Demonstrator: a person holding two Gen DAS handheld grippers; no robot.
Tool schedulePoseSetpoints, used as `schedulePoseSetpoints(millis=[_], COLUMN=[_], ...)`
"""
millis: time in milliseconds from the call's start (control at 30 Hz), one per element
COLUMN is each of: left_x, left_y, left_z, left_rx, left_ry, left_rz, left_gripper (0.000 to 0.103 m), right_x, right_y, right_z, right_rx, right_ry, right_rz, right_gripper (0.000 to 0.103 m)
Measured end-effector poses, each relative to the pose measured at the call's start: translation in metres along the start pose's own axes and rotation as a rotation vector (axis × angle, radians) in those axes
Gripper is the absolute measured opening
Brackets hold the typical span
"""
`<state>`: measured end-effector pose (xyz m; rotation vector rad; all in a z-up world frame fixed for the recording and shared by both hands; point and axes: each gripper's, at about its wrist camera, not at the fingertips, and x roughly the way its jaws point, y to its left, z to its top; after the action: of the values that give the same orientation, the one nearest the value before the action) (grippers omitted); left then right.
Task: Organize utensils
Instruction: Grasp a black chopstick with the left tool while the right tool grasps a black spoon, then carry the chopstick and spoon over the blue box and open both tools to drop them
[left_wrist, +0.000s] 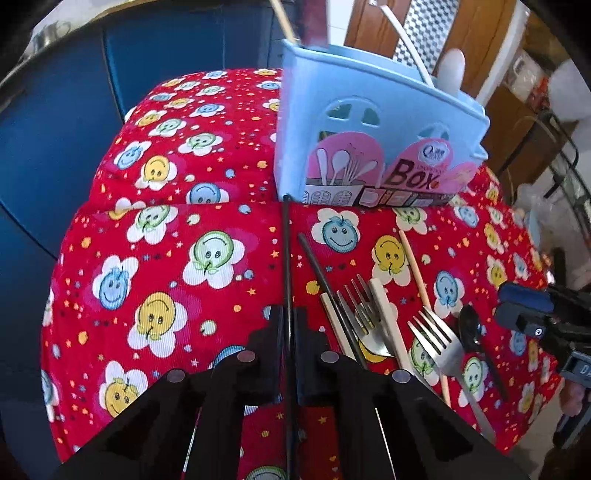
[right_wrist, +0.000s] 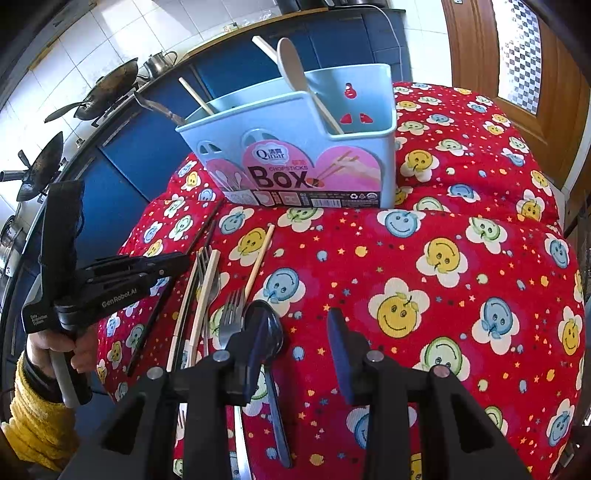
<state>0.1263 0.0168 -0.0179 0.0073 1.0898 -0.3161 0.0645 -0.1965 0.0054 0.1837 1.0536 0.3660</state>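
Left gripper (left_wrist: 287, 325) clamped on a black chopstick (left_wrist: 286, 258), its length pointing at the blue box (left_wrist: 369, 122) ahead; right gripper (right_wrist: 295, 343) part-open, empty, over the dark spoon (right_wrist: 264, 325).

red smiley-flower cloth (left_wrist: 184, 229); pale-blue box (left_wrist: 332, 140)

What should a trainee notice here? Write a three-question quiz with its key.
1. True or false: the left gripper is shut on a black chopstick.
2. The blue box: A) stands upright on the red cloth; B) lies on its side; C) is held by the right gripper.
3. Complete: the right gripper's fingers stand open, and beside them lies a black ____.

Key: 1 true; 2 A; 3 spoon.
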Motion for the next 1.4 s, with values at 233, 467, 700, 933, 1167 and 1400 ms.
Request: schedulePoseSetpoints(millis=[233,467,700,933,1167,1400], left_x=[-0.018,-0.05,-0.07,-0.083,-0.093,-0.104], left_y=[0.011,0.016,0.021,0.019,0.014,0.003], left_z=[-0.015,-0.03,-0.034,-0.037,-0.034,-0.023], left_rx=[-0.073,-0.11,-0.105,-0.099,-0.095,-0.084], left_ry=[-0.073,-0.205,-0.301,-0.358,-0.408,-0.473], left_rz=[-0.065,-0.077,-0.076,-0.101,-0.118,-0.163], left_gripper=[0.005,0.005,0.005,0.005,0.005,0.005], right_x=[0.001,0.013,0.029,0.044,0.039,0.005], right_y=[0.004,0.009,0.017,0.029,0.03,0.031], right_z=[0.002,0.003,0.011,0.022,0.019,0.012], right_rx=[-0.005,-0.022,-0.081,-0.199,-0.234,-0.212], right_ry=[0.043,0.108,0.189,0.287,0.239,0.014], right_rz=[0.03,0.025,-0.003,0.016,0.054,0.082], right_gripper=[0.036,0.036,0.036,0.021,0.004,0.004])
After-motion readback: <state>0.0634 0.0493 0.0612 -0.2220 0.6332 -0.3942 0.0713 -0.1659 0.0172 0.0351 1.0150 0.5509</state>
